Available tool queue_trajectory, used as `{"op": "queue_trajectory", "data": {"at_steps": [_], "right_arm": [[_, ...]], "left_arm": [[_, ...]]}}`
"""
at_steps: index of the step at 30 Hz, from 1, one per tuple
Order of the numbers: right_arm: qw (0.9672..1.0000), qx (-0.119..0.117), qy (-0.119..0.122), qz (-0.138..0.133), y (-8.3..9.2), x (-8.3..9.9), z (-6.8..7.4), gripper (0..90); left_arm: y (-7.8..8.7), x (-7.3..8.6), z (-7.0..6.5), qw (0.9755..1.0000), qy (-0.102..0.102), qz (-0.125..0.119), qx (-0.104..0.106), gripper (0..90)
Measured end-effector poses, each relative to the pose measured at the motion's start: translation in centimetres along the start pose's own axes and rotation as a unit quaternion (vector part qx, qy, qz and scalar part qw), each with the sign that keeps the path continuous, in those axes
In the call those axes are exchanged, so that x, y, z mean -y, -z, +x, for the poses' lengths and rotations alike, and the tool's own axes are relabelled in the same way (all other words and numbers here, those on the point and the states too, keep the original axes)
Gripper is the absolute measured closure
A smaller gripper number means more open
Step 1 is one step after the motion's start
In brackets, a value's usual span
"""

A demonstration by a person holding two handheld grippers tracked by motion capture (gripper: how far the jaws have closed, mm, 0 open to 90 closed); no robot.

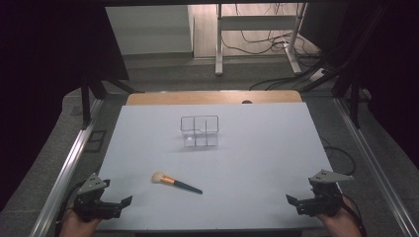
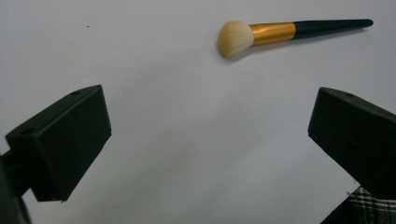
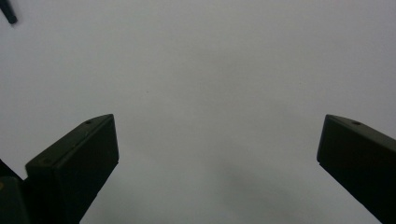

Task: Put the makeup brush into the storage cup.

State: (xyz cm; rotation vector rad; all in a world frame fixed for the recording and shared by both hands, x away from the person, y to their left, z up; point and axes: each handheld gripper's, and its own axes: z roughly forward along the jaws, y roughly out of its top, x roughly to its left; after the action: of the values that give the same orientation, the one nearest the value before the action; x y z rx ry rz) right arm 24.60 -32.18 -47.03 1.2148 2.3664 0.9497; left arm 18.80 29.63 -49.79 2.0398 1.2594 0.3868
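Left tongs (image 1: 121,202) and right tongs (image 1: 296,201) rest low at near counter (image 1: 257,163) corners, jaws wide apart, empty; makeup brush (image 1: 175,182) lies between, nearer left

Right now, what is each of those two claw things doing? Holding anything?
Left gripper: open, holding nothing; the makeup brush lies on the table ahead of it.
Right gripper: open, holding nothing.
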Motion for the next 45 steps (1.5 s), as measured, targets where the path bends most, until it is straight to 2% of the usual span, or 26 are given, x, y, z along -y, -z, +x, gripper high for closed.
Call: {"op": "queue_trajectory", "data": {"at_steps": [7, 16, 19, 25, 29, 35, 40, 45], "right_arm": [[1.0, -0.001, 0.0, 0.001, 0.0, 0.0, 0.0, 0.0], [1.0, 0.0, -0.002, 0.001, 0.0, 0.0, 0.0, 0.0], [1.0, 0.0, -0.001, 0.001, 0.0, 0.0, 0.0, 0.0], [1.0, 0.0, -0.002, 0.001, 0.0, 0.0, 0.0, 0.0], [1.0, 0.002, -0.002, 0.001, 0.0, 0.0, 0.0, 0.0], [1.0, 0.002, 0.0, 0.004, -0.1, 0.0, 0.0, 0.0], [1.0, 0.003, 0.002, 0.006, -0.1, -0.1, 0.1, 0.0], [1.0, 0.004, 0.003, 0.007, -0.1, -0.1, 0.1, 0.0]], "left_arm": [[0.0, 0.0, 0.1, 1.0, 0.003, -0.001, 0.002, 0.0], [0.1, 0.1, 0.2, 0.9998, -0.01, -0.018, 0.002, 0.0], [0.1, 0.0, 0.2, 0.9997, -0.008, -0.024, 0.006, 0.0], [0.0, -0.2, 0.2, 0.9996, -0.012, -0.025, 0.009, 0.0], [-0.2, -0.7, 0.3, 0.9997, -0.009, -0.015, 0.016, 0.4], [-0.5, -1.4, 0.0, 0.9997, -0.019, -0.001, 0.012, 0.7], [-0.5, -1.8, -0.2, 0.9997, -0.015, -0.002, 0.021, 0.6], [-0.7, -2.3, -0.5, 0.9995, -0.021, 0.0, 0.025, 0.1]]}}
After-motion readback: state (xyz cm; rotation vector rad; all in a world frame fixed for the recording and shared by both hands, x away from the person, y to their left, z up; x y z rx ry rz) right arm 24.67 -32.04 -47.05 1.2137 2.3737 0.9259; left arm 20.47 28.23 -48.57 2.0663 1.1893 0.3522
